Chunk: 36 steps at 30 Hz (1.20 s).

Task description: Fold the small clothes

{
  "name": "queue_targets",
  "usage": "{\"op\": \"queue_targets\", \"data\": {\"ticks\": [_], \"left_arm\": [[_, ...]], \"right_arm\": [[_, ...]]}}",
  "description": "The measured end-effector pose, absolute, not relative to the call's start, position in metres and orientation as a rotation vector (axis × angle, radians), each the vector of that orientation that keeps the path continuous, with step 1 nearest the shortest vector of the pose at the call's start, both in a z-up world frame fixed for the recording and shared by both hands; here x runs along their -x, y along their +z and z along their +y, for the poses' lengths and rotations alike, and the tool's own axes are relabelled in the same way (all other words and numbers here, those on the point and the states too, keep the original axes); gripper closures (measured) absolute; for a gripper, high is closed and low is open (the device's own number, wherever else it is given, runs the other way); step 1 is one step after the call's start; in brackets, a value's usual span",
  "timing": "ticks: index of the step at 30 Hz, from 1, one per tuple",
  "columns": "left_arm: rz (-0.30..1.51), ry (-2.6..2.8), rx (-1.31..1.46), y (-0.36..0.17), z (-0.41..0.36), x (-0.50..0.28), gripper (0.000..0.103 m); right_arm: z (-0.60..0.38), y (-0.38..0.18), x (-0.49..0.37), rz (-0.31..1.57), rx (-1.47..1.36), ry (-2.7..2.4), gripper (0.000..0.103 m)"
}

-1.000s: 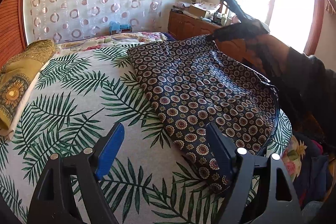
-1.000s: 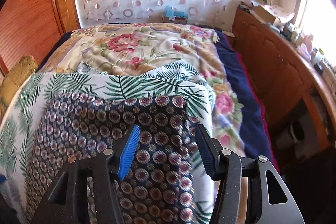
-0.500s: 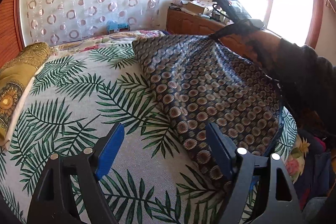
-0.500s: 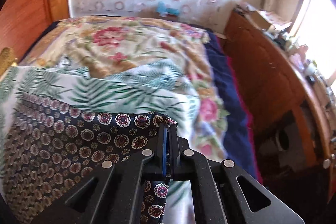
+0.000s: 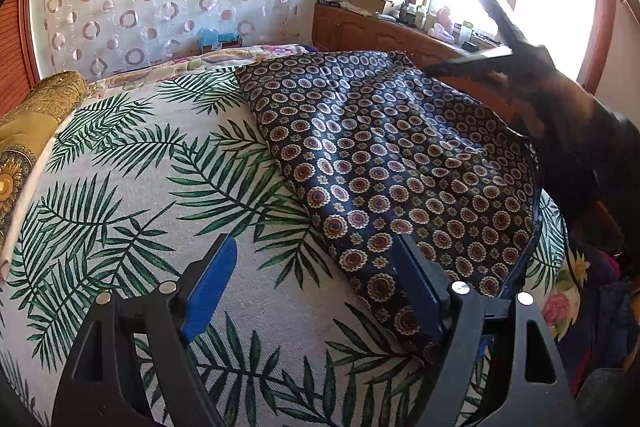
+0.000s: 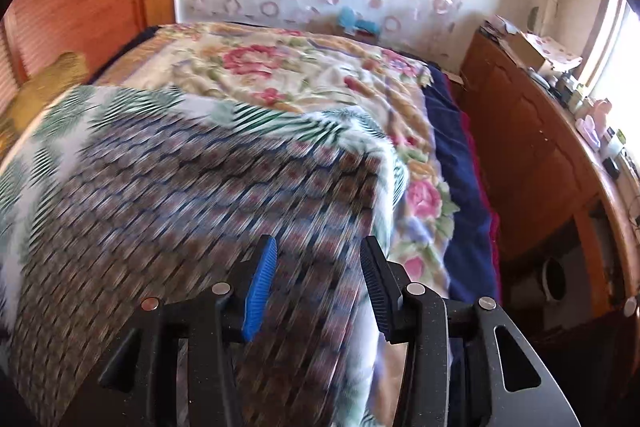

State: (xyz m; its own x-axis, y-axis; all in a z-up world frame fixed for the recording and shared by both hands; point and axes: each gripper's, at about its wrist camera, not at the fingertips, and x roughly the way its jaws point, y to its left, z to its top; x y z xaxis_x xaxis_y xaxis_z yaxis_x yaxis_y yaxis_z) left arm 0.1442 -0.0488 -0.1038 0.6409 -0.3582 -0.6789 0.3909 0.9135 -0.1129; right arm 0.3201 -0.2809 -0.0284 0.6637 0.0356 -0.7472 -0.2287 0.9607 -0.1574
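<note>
A dark navy garment with round medallion print (image 5: pixel 384 155) lies spread flat on the palm-leaf bed cover (image 5: pixel 132 187). My left gripper (image 5: pixel 316 291) is open and empty, low over the cover at the garment's near corner, its right finger over the cloth edge. My right gripper (image 6: pixel 316 287) is open and empty above the same garment (image 6: pixel 192 219), near its right edge; that view is motion-blurred. The right gripper and the arm holding it also show in the left wrist view (image 5: pixel 500 39), raised over the garment's far right side.
A yellow patterned pillow (image 5: pixel 28 131) lies at the bed's left edge. A floral quilt (image 6: pixel 296 75) covers the far end. A wooden cabinet (image 6: pixel 536 155) with small items runs along the right side under the window. More clothes (image 5: pixel 600 299) are heaped at the bed's right.
My right gripper was shut on the garment's far corner half a second ago; it has opened, let the cloth go and pulled up. The garment now lies flatter. My left gripper has hardly moved.
</note>
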Motion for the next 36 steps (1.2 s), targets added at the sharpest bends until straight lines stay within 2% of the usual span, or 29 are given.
{"op": "queue_targets", "data": {"ticks": [7,16,27,30,31,32,36], "left_arm": [[0.749,-0.432,-0.058,-0.1,-0.057,-0.133,0.023],[0.729,-0.42,-0.072,-0.088,-0.058,-0.109,0.023],[0.749,-0.42,-0.075,-0.093,-0.06,-0.104,0.023],[0.758,-0.424,-0.084,-0.096,-0.062,-0.104,0.023],[0.76,-0.424,-0.084,-0.097,-0.063,-0.105,0.023],[0.764,-0.425,-0.081,-0.098,-0.063,-0.105,0.023],[0.769,-0.43,-0.086,-0.1,-0.064,-0.104,0.023]], "right_arm": [[-0.298,-0.024,-0.229,0.785,0.197,0.21,0.058],[-0.3,-0.032,-0.152,0.737,0.224,0.144,0.058],[-0.314,-0.041,-0.151,0.739,0.066,0.124,0.059],[-0.31,-0.047,-0.158,0.737,0.077,0.122,0.07],[-0.308,-0.05,-0.16,0.743,0.082,0.125,0.08],[-0.305,-0.052,-0.161,0.751,0.087,0.127,0.098],[-0.305,-0.042,-0.15,0.688,0.087,0.145,0.102]]}}
